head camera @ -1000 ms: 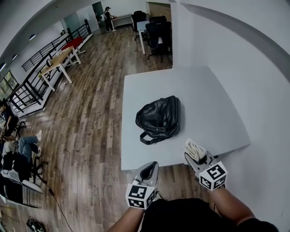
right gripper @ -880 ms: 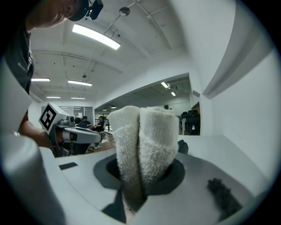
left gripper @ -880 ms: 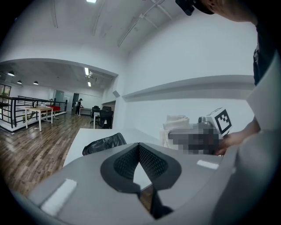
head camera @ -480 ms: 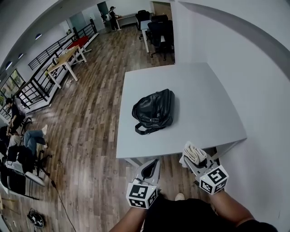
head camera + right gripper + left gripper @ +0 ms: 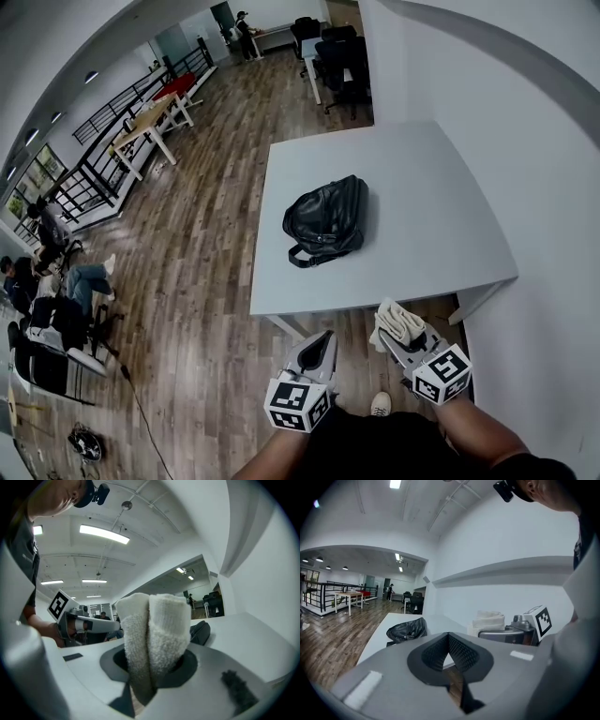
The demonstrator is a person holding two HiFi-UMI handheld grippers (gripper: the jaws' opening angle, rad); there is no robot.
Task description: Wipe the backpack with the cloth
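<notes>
A black leather backpack (image 5: 326, 219) lies on the grey table (image 5: 422, 216), its strap loop toward the near edge. It also shows small in the left gripper view as the backpack (image 5: 408, 629), and behind the cloth as the backpack (image 5: 200, 632) in the right gripper view. My right gripper (image 5: 401, 330) is shut on a folded white cloth (image 5: 397, 321), held off the table's near edge; the cloth (image 5: 153, 630) fills the jaws. My left gripper (image 5: 317, 349) hangs below the table edge, shut with nothing in it.
A white wall (image 5: 506, 122) runs along the table's right side. Wooden floor (image 5: 197, 244) spreads to the left, with desks, office chairs (image 5: 339, 56) and a railing (image 5: 103, 159) farther off. People sit at the far left (image 5: 47, 291).
The view has drawn back: the table and backpack sit farther up the frame, and both grippers are now off the table's near edge over the floor. The cloth stays gripped.
</notes>
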